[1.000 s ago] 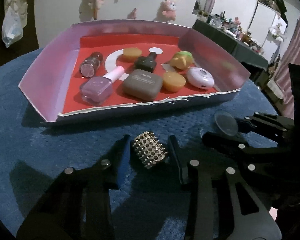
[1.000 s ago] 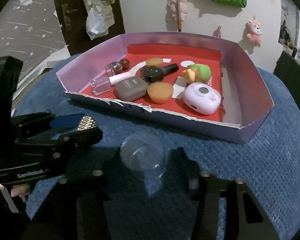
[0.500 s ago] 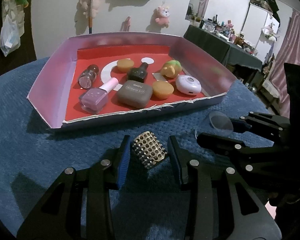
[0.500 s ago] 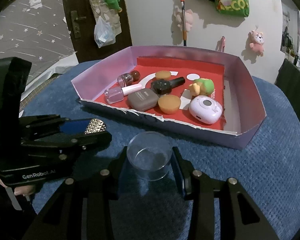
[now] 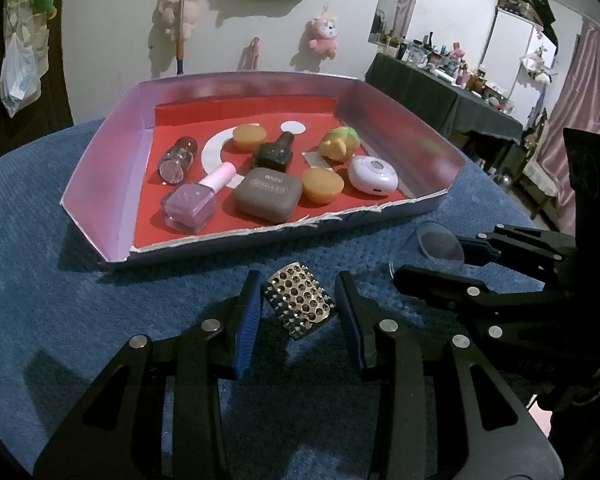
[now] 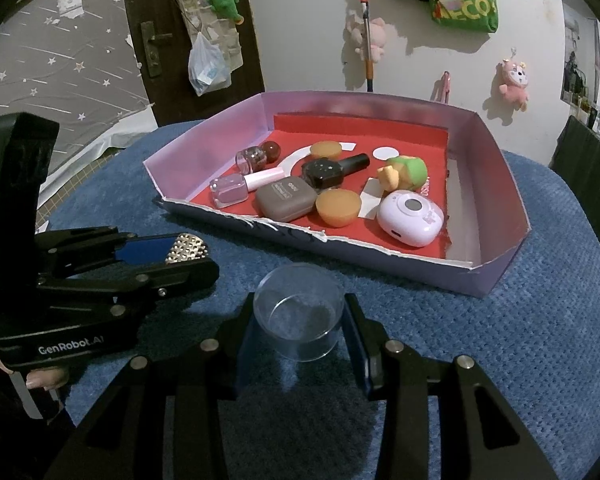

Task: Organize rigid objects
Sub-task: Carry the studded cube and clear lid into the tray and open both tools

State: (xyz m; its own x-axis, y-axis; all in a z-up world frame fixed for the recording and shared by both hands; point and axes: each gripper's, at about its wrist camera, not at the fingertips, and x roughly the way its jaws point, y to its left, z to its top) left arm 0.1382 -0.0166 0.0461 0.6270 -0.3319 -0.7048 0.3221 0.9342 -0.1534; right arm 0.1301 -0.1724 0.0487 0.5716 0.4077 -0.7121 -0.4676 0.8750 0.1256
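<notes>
My left gripper (image 5: 298, 306) is shut on a studded silver cuff (image 5: 298, 306) and holds it above the blue cloth, in front of the tray. My right gripper (image 6: 298, 320) is shut on a clear round plastic cup (image 6: 298, 312), also lifted above the cloth. The cup also shows in the left wrist view (image 5: 430, 248), and the cuff shows in the right wrist view (image 6: 186, 249). The pink-walled, red-floored tray (image 5: 112, 168) holds nail polish bottles (image 5: 192, 200), a brown case (image 5: 268, 194), orange cups (image 5: 322, 185), a white round device (image 5: 372, 172) and a green-yellow toy (image 5: 338, 142).
The tray's torn front edge (image 6: 312, 236) faces both grippers. Blue textured cloth (image 6: 520, 340) covers the round table. A wall with plush toys and a door stand behind; a cluttered dark table (image 5: 440, 92) is at the far right.
Both grippers have risen and pulled back from the tray with the cuff and the cup in their jaws. The tray contents have not moved.
</notes>
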